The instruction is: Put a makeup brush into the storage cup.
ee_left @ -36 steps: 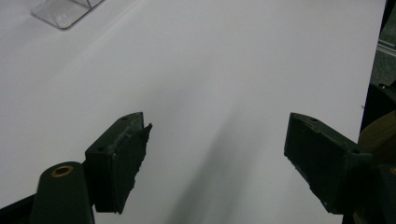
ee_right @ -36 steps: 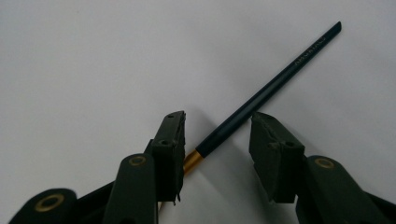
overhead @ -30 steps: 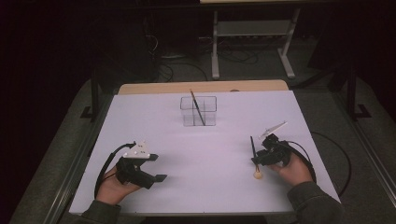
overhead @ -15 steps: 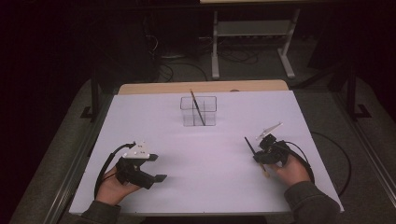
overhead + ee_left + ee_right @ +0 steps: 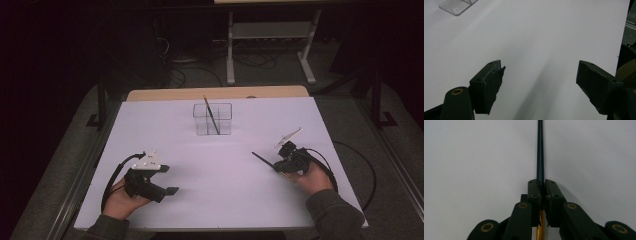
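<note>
With the right gripper (image 5: pixel 541 185) freshly clenched on the dark brush (image 5: pixel 540 150), well right of the clear holder (image 5: pixel 212 119) on the desk (image 5: pixel 200 210), it should lift level before tipping it in, while the left gripper (image 5: pixel 537 86) stays released.

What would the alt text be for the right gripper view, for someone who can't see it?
The right gripper has its two black fingers shut on a thin paintbrush. The brush's dark handle runs straight up and away over the white table, and a golden part of it shows below the fingers.
</note>
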`<state>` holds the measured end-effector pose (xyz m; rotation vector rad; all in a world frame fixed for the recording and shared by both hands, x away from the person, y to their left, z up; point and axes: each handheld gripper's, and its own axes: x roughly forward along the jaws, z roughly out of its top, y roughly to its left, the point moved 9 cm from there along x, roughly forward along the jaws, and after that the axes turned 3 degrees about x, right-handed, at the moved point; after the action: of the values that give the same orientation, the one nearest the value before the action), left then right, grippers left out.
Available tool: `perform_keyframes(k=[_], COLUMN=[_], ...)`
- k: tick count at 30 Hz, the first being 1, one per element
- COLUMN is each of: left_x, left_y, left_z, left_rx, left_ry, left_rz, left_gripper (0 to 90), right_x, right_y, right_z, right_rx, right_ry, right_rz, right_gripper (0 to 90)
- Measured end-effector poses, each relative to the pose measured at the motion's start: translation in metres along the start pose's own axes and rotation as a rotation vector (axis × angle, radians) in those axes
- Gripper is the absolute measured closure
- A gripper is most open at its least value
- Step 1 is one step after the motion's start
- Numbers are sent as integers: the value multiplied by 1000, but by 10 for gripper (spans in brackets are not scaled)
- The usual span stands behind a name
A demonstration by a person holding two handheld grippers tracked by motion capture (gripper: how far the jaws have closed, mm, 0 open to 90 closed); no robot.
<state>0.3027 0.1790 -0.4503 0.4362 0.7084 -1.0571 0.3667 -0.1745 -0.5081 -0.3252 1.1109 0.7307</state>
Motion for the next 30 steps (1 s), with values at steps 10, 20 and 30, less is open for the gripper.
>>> perform_keyframes(k=[10,20,30], left_x=[1,4,5], left_y=[0,-3,-9], left_z=[1,4,16], left_rx=[2,5,14], left_ry=[1,-1,-16], left_rz=[-3,-18,-40], left_gripper=[202,204,212], right_x=[-17,-28,-40], right_y=[9,25,41], right_z=[11,20,27], right_rx=[-49,-97,-165], right_ry=[-40,-66,-64], right_rz=[66,121,159], right_gripper=[826,826,826])
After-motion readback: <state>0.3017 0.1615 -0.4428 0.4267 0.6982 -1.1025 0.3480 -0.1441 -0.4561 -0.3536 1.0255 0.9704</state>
